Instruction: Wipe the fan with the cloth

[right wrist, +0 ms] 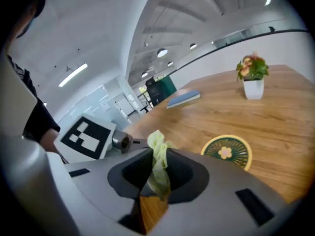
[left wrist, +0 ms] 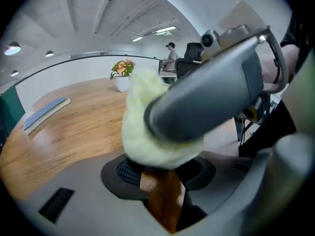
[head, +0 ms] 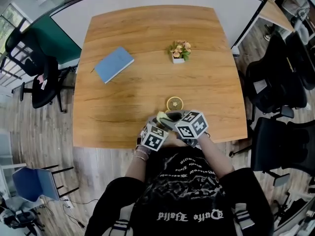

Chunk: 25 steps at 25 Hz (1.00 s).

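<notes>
— Wood tabletop (head: 123, 97) is seen, with the fan (head: 174, 103) lying flat near the front edge, just beyond both tools. Where is the cloth held?

— The cloth (right wrist: 158, 166) is pinched as a thin fold in the right gripper (right wrist: 155, 193), whose jaws are closed tight on it. Its bulk is bunched at the left gripper (left wrist: 160, 183), whose jaws look drawn in on the lower end (a sliver of wood shows beneath).

— What might be spoiled from here?

— Since the cloth is gripped from two sides, it could be dragged out of one grip if the tools are parted carelessly. The fan looks light and nothing holds it down, so it could be shoved along the table, even toward the edge, if it is wiped hard.
</notes>
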Each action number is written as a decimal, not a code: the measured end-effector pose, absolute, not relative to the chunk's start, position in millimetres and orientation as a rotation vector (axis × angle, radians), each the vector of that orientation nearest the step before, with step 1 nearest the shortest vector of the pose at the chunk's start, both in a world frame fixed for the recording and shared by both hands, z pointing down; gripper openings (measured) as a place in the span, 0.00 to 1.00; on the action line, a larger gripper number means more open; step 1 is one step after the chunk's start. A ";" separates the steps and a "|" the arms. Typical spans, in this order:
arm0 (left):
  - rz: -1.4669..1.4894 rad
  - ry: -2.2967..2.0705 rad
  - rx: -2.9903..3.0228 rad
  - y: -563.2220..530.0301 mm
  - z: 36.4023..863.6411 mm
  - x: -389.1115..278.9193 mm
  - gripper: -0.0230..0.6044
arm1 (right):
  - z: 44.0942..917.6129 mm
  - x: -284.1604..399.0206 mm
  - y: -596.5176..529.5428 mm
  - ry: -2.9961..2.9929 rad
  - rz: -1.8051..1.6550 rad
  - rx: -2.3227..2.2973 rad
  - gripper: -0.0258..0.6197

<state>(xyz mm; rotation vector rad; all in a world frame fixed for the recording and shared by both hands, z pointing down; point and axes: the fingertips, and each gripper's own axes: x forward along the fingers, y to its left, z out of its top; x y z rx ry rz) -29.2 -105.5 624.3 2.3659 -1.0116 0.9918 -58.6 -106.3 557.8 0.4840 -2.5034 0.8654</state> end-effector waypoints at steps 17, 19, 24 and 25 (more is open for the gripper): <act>1.008 -0.975 2.356 -102.6 627.6 -28.5 0.34 | 580.5 -46.7 -142.5 -2.303 0.085 0.634 0.16; 1.007 -0.973 2.356 -102.0 628.3 -27.6 0.34 | 579.9 -45.7 -147.3 -2.286 0.012 0.637 0.16; 1.004 -0.970 2.347 -104.3 626.8 -27.4 0.34 | 574.5 -41.7 -150.0 -2.316 -0.054 0.673 0.16; 1.005 -0.973 2.347 -104.4 627.0 -27.7 0.34 | 572.4 -39.4 -152.7 -2.320 -0.061 0.699 0.16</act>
